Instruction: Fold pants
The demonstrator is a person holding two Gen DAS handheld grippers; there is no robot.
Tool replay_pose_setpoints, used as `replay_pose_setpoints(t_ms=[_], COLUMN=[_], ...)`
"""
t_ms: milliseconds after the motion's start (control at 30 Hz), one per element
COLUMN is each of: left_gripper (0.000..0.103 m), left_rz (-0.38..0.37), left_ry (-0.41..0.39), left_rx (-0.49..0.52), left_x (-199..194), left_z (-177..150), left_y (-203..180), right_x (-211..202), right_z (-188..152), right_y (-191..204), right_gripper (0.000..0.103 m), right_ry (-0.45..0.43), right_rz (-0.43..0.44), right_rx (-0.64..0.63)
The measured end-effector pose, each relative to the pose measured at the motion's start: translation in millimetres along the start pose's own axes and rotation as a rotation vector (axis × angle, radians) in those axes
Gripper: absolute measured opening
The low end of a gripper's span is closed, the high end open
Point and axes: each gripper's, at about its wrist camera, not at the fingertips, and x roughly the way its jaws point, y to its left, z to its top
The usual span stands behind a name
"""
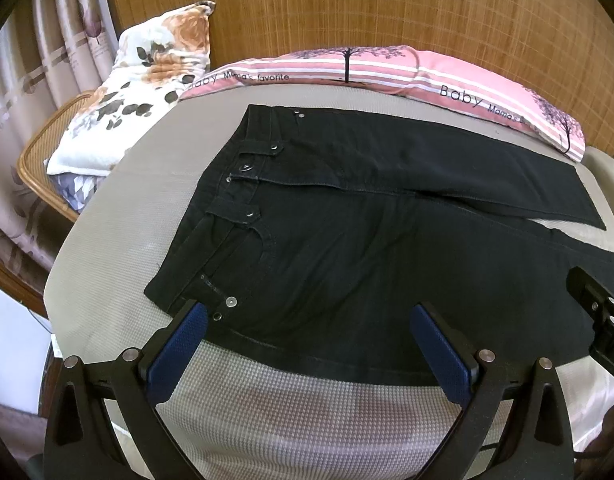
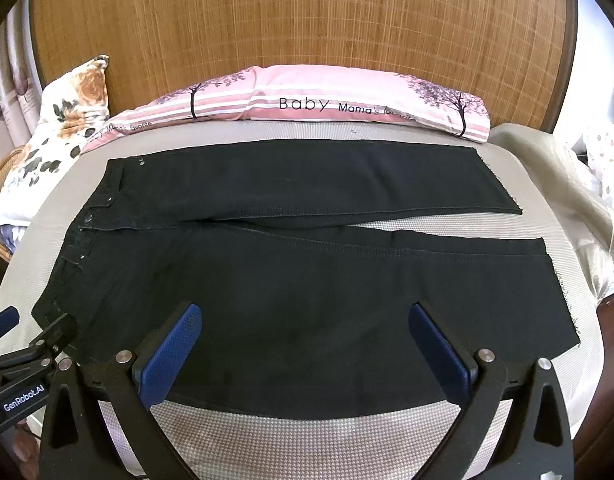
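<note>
Black pants (image 1: 347,248) (image 2: 307,280) lie flat on the bed, front side up. The waistband (image 1: 243,184) is at the left and both legs run to the right, slightly apart at the hems. My left gripper (image 1: 307,312) is open, its blue pads hovering over the near hip edge by the waistband corner. Over the near leg's lower edge, my right gripper (image 2: 305,314) is also open. Neither holds any cloth. Each gripper shows at the edge of the other's view: right gripper (image 1: 599,308), left gripper (image 2: 39,344).
The bed cover (image 2: 307,440) is beige with a fine weave. A pink striped pillow (image 2: 327,100) lies along the far edge against a bamboo headboard (image 2: 307,12). A floral pillow (image 1: 147,80) leans on a wicker chair (image 1: 39,152) at the left. Crumpled bedding (image 2: 587,200) sits right.
</note>
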Motion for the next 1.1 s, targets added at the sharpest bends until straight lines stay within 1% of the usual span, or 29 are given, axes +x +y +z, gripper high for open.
replay_pose_setpoints(t_ms=[800, 967, 1100], left_gripper=[0.101, 0.101, 0.101], left_rz=[-0.002, -0.006, -0.010], left_ry=[0.003, 0.005, 0.002], left_rx=[0.000, 0.000, -0.001], left_x=[3, 5, 11], left_z=[4, 9, 20], left_y=[-2, -2, -2], right_x=[6, 10, 14], right_z=[5, 10, 15], right_y=[-3, -3, -4], right_gripper=[0.103, 0.103, 0.103], right_ry=[0.004, 0.010, 0.014], right_rz=[0.006, 0.011, 0.016], right_rx=[-0.005, -0.002, -0.003])
